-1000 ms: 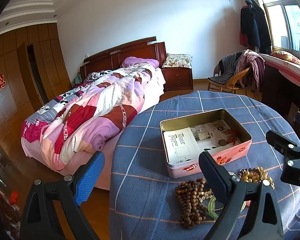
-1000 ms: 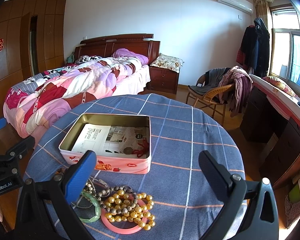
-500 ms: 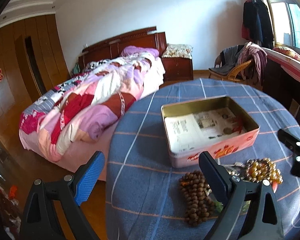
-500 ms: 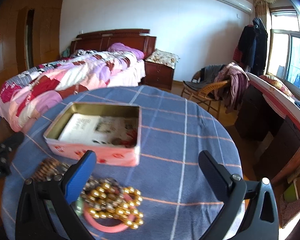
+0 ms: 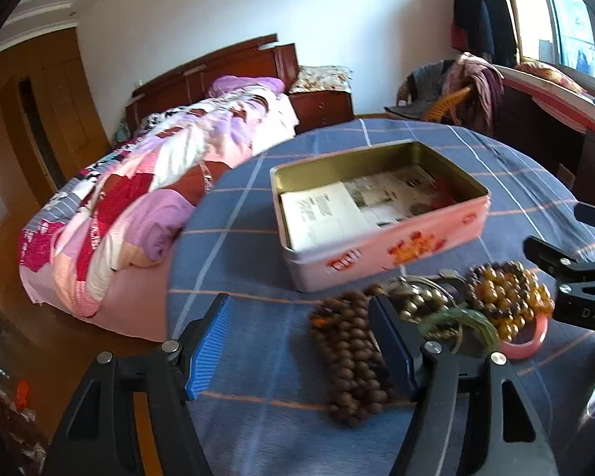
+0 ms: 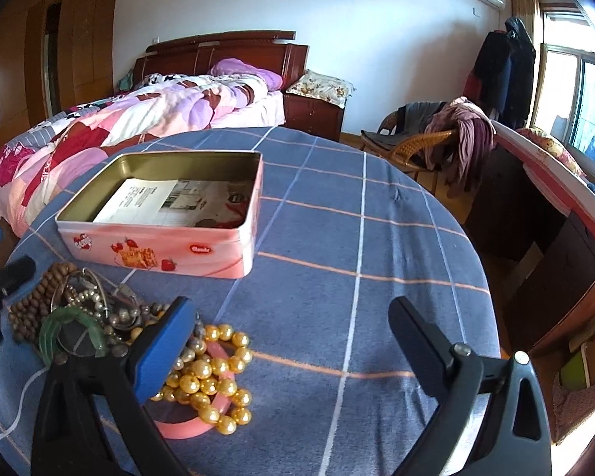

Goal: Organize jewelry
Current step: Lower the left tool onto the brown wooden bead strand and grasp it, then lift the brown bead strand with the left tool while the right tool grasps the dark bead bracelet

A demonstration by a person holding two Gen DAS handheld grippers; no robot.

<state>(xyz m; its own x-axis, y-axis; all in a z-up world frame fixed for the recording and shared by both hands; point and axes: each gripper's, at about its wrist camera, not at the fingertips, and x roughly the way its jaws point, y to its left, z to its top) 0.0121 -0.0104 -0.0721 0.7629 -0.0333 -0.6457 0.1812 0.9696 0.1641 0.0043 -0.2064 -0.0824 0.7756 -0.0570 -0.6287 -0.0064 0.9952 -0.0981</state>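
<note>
An open pink tin (image 5: 380, 254) (image 6: 158, 250) with papers inside stands on the round blue checked table (image 6: 357, 246). In front of it lies a jewelry pile: brown wooden beads (image 5: 349, 361) (image 6: 27, 309), a green bangle (image 5: 464, 319) (image 6: 69, 329), silver beads (image 6: 111, 309), golden pearls (image 6: 214, 377) (image 5: 511, 297) and a pink bangle (image 6: 182, 428) (image 5: 523, 341). My left gripper (image 5: 301, 353) is open, low over the wooden beads. My right gripper (image 6: 293, 349) is open, its left finger (image 6: 158, 349) over the pearls.
A bed (image 6: 119, 127) with a patchwork quilt stands beyond the table's far left edge. A wicker chair with clothes (image 6: 436, 139) and a dark desk (image 6: 543, 198) stand at the right. The table's edge drops to wooden floor on both sides.
Both grippers have moved forward and down towards the jewelry pile. The left one now straddles the wooden beads; the right one's left finger is over the pearls.
</note>
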